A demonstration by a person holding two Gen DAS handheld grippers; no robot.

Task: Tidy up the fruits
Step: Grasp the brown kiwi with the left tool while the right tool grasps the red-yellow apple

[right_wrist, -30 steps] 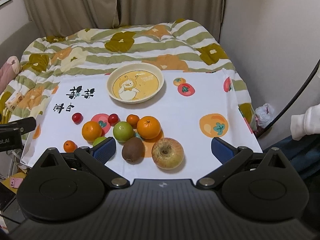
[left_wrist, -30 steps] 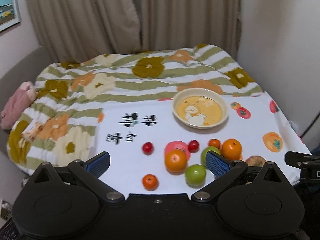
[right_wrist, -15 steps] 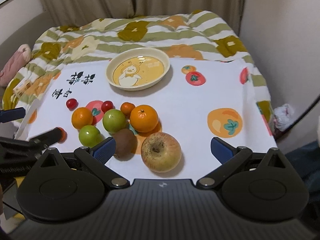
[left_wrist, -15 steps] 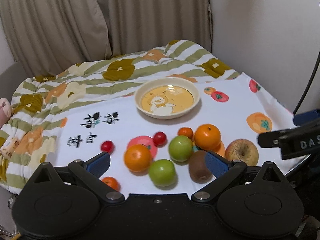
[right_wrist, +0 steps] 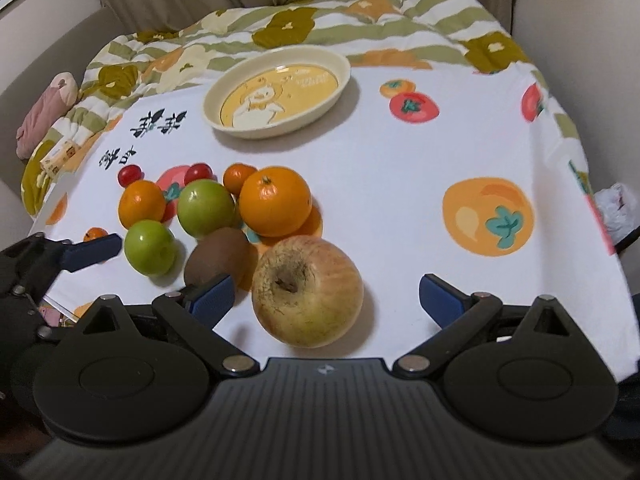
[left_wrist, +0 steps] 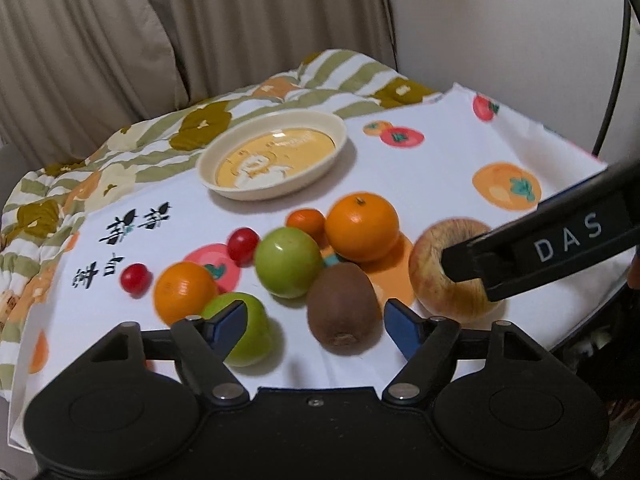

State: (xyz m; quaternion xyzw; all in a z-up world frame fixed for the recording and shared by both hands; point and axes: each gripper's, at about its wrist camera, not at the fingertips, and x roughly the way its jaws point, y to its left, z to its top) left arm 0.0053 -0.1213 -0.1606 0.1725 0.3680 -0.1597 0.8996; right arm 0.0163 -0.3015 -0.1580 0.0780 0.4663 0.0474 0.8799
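Observation:
Several fruits lie in a cluster on a white printed cloth (right_wrist: 400,168). A big yellow-red apple (right_wrist: 308,292) sits between the open fingers of my right gripper (right_wrist: 326,300). A brown kiwi (left_wrist: 342,308) lies between the open fingers of my left gripper (left_wrist: 316,324). A large orange (left_wrist: 362,226), a smaller orange (left_wrist: 184,292), two green apples (left_wrist: 288,262) (right_wrist: 150,246), small tangerines and two cherry tomatoes (left_wrist: 243,243) lie around them. A cream plate (left_wrist: 274,156) with a yellow cartoon centre stands empty behind the fruits.
The cloth lies on a flowered, striped quilt (right_wrist: 280,28) before curtains. A wall is at the right, and the cloth's edge drops off at front and right. My right gripper's finger (left_wrist: 540,244) crosses in front of the apple in the left wrist view.
Both grippers have come closer to the fruit cluster. The left has swung right and now frames the kiwi. The right has come down around the big apple.

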